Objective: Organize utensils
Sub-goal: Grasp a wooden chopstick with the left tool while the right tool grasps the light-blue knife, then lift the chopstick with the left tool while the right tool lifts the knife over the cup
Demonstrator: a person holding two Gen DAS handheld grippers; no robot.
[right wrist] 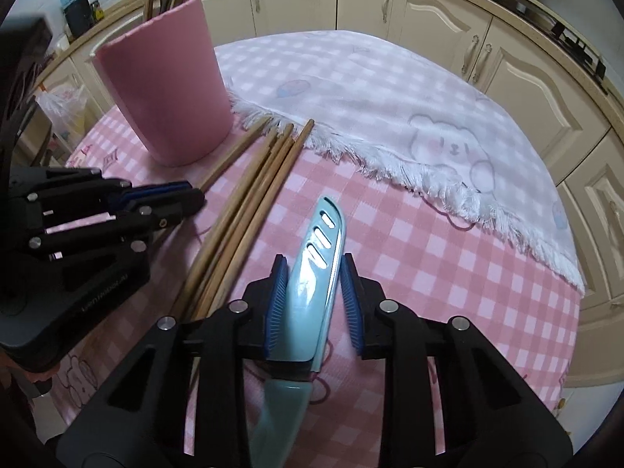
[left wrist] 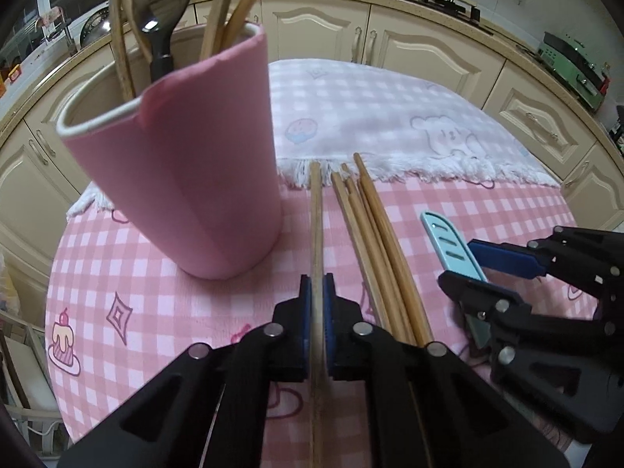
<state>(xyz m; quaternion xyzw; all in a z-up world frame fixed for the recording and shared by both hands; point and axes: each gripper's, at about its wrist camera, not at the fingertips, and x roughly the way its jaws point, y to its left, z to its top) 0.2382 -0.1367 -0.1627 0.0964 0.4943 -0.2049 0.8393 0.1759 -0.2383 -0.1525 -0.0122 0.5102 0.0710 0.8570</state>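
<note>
A pink utensil holder point(left wrist: 187, 179) stands on the pink checked tablecloth and holds several bamboo chopsticks and a dark spoon point(left wrist: 162, 4); it also shows in the right wrist view point(right wrist: 167, 85). My left gripper point(left wrist: 318, 304) is shut on one bamboo chopstick point(left wrist: 316, 218), right of the holder. Several loose chopsticks point(left wrist: 374, 234) lie beside it and show in the right wrist view point(right wrist: 249, 202). My right gripper point(right wrist: 312, 304) straddles a light blue sheathed knife point(right wrist: 316, 269); the jaws stand apart with a gap at the right pad.
A white checked cloth with a bear print point(right wrist: 390, 109) and a fringe covers the far half of the round table. Cream kitchen cabinets point(left wrist: 429, 43) curve behind the table. The left gripper's body point(right wrist: 78, 234) is at the left of the right wrist view.
</note>
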